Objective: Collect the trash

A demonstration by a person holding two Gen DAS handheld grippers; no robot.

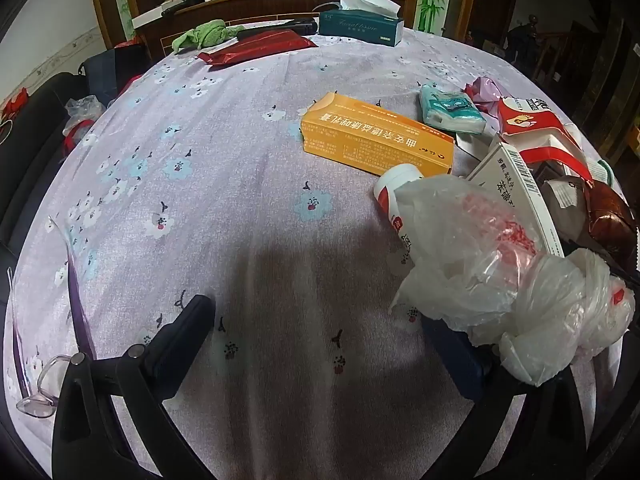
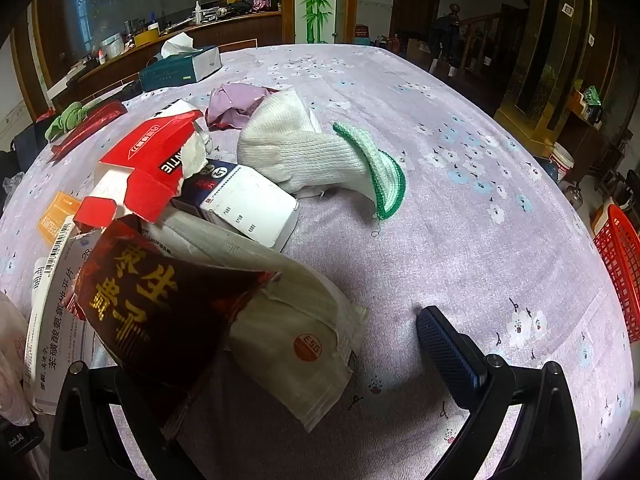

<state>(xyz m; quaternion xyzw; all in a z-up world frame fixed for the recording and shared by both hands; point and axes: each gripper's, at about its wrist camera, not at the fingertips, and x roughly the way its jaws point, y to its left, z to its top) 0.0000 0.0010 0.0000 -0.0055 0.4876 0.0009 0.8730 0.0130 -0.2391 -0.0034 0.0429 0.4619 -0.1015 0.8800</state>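
Observation:
A heap of trash covers the right side of the floral tablecloth (image 1: 200, 200). In the left wrist view it holds an orange box (image 1: 376, 140), a white bottle with a red label (image 1: 394, 188), a teal tissue pack (image 1: 448, 110) and a crumpled plastic bag (image 1: 500, 280). My left gripper (image 1: 324, 336) is open over bare cloth, and the bag drapes over its right finger. In the right wrist view a dark brown wrapper (image 2: 160, 320) hides the left finger of my open right gripper (image 2: 304, 360). A beige pouch (image 2: 296, 340), a torn red carton (image 2: 148, 160) and a white box (image 2: 248, 204) lie around it.
A white knit glove with a green cuff (image 2: 320, 152) and a purple wrapper (image 2: 236, 104) lie behind the heap. At the far edge are a teal tissue box (image 1: 360, 26), a red packet (image 1: 256, 46) and a green cloth (image 1: 200, 34). A red basket (image 2: 620, 264) stands off the table's right side.

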